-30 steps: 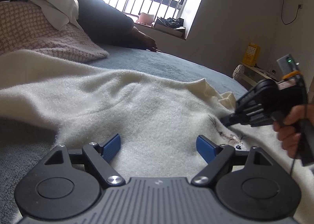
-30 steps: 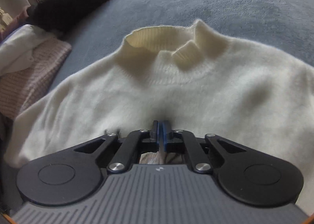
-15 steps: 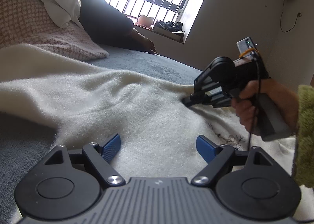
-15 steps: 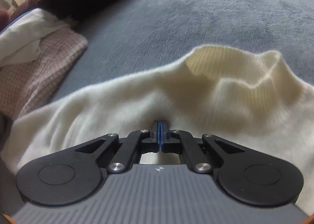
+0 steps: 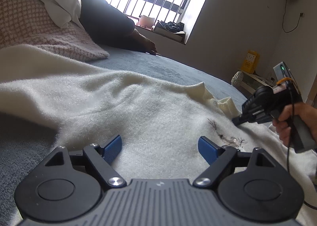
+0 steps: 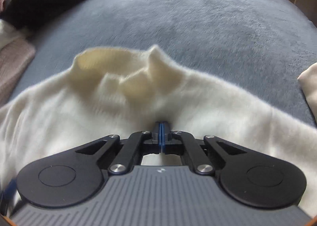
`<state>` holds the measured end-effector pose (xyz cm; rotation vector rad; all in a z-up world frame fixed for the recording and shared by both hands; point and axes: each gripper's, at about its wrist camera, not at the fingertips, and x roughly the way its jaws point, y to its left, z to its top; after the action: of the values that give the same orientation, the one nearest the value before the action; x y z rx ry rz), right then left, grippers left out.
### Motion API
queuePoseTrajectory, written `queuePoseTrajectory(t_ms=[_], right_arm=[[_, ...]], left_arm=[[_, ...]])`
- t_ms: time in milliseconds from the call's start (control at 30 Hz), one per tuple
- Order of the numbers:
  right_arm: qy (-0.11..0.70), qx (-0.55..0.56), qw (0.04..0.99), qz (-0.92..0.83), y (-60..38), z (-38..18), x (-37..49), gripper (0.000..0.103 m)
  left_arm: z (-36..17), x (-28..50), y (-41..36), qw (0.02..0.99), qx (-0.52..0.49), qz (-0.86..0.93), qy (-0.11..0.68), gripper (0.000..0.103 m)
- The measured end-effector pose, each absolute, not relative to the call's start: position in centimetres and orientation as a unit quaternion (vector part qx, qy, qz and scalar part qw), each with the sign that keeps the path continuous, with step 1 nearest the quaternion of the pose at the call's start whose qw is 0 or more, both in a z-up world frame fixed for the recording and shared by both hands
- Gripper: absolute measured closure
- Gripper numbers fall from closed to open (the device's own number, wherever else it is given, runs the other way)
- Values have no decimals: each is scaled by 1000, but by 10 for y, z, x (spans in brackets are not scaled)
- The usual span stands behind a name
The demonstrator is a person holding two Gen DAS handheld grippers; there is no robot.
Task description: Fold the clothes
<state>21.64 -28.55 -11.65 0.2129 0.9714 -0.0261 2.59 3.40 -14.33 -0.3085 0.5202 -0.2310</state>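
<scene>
Lying flat on the bed [image 6: 198, 17], the sweater [image 5: 122, 111] awaits folding. Left gripper [image 5: 159, 147] hovers open above it; right gripper [image 6: 161, 134], closed, seemingly presses the blurred fabric smooth below the collar [image 6: 118, 67].

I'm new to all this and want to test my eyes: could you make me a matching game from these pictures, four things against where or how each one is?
Things:
1. fluffy cream knitted sweater
2. left gripper
3. right gripper
4. pink-and-white checked knit blanket

States:
A. jaws shut, tip at the sweater below its collar
B. heaped at the far left of the bed
C. spread flat on the grey-blue bedcover
D. jaws wide apart over the sweater

Pairs: 1-C, 2-D, 3-A, 4-B
</scene>
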Motion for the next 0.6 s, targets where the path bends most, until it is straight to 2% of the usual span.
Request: queuePoseTrajectory(t_ms=[133, 200, 333, 367, 400, 533, 600], right_arm=[[442, 142, 885, -30, -309, -100, 222, 103], [444, 131, 886, -29, -319, -82, 197, 99], [488, 113, 865, -25, -340, -84, 158, 99], [500, 106, 859, -29, -347, -88, 151, 103], [508, 109, 854, -32, -356, -95, 150, 103], [456, 204, 864, -58, -404, -95, 166, 103], [447, 211, 867, -60, -408, -79, 154, 98]], left_arm=[[-143, 26, 33, 949, -148, -111, 257, 17], [-143, 26, 32, 949, -145, -110, 258, 17], [-142, 26, 30, 950, -138, -108, 260, 17], [-142, 27, 30, 950, -136, -107, 260, 17], [-142, 27, 29, 950, -134, -106, 261, 17], [-141, 28, 25, 951, -120, -99, 268, 18], [-140, 29, 22, 951, -111, -96, 272, 18]])
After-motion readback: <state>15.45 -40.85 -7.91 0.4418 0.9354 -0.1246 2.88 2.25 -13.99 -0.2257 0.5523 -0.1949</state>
